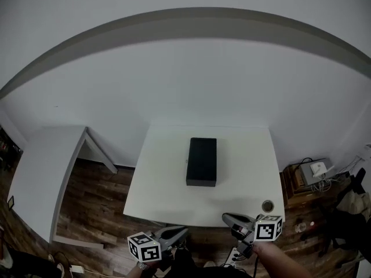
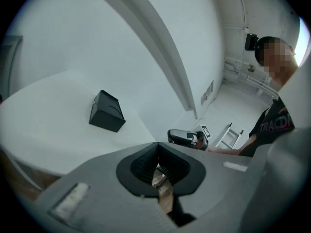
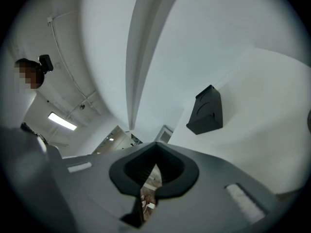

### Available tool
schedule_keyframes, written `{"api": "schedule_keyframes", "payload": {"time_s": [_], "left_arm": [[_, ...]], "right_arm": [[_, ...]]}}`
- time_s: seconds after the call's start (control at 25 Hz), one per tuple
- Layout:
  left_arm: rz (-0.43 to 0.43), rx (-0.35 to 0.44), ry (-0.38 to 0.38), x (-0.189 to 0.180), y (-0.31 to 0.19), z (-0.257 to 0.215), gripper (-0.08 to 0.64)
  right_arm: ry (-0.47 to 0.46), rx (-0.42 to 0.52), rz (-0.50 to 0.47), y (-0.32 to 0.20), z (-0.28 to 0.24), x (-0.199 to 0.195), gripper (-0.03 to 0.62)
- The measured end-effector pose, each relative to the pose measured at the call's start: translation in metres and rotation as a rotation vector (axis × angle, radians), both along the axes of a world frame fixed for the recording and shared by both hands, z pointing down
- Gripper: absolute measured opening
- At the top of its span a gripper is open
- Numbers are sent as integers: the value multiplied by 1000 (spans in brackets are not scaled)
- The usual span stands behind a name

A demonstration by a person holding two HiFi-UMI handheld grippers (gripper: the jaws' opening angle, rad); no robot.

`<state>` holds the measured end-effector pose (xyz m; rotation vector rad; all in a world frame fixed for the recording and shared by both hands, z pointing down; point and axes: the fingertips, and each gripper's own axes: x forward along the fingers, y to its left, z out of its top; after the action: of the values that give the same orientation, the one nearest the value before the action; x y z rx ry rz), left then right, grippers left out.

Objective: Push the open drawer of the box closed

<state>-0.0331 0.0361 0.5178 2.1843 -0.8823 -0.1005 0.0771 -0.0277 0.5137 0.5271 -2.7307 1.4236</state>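
White table (image 1: 246, 172) bears a black box (image 1: 202, 161); left gripper (image 1: 183, 231) and right gripper (image 1: 226, 218) sit closed, empty.

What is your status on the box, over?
Left claw and right claw shut, empty, short of the box. Box on table, untouched. Nothing between claws and box.

The box (image 1: 202, 161) looks matt black — perhaps plastic — the table (image 1: 162, 184) smooth white, the floor (image 1: 98, 196) dark grained wood.
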Motion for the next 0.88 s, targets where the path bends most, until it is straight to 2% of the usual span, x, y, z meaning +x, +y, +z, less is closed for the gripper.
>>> {"api": "schedule_keyframes", "payload": {"time_s": [0.12,0.36,0.56,0.88], "left_arm": [[-21,-43,62,21,37,2,4],[-23,-111,129,43,81,8,3],[-22,-130,149,43,88,6,3],[-72,-115,210,29,85,-3,3]], "right_arm": [[-61,-34,-24,41,-2,10,3],[-120,-93,-13,97,-10,26,3],[-141,-89,29,105,-13,31,3],[-139,-79,52,121,-18,29,3]]}}
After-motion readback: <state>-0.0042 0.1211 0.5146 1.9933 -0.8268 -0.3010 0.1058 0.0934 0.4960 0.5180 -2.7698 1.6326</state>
